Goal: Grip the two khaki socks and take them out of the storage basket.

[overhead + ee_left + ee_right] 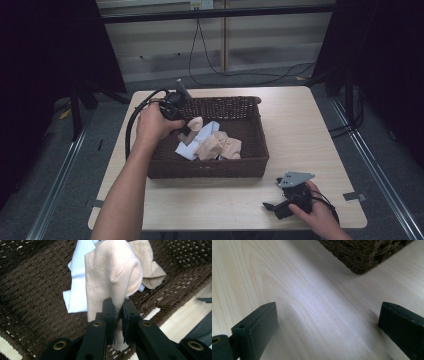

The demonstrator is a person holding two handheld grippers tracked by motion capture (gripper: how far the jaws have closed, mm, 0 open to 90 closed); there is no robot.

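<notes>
The left gripper (117, 315) is clamped on a beige cotton sock (112, 277), hanging it above the dark brown woven wicker basket (250, 167); this looks like the lifting-out step. The right gripper (327, 325), jaws wide and holding nothing, rests on the pale wooden table (312, 290), the basket beyond its jaws. Next, probably carry the sock over the rim, though its lower end is hidden.

No lettering, label, brand or number can be read on anything in these views

Light wood table (310, 125), pretty plain. Dark wicker basket (210, 167) sits on it a bit toward 9 o'clock of centre, and the right gripper (274, 206) rests around 5 o'clock.
</notes>
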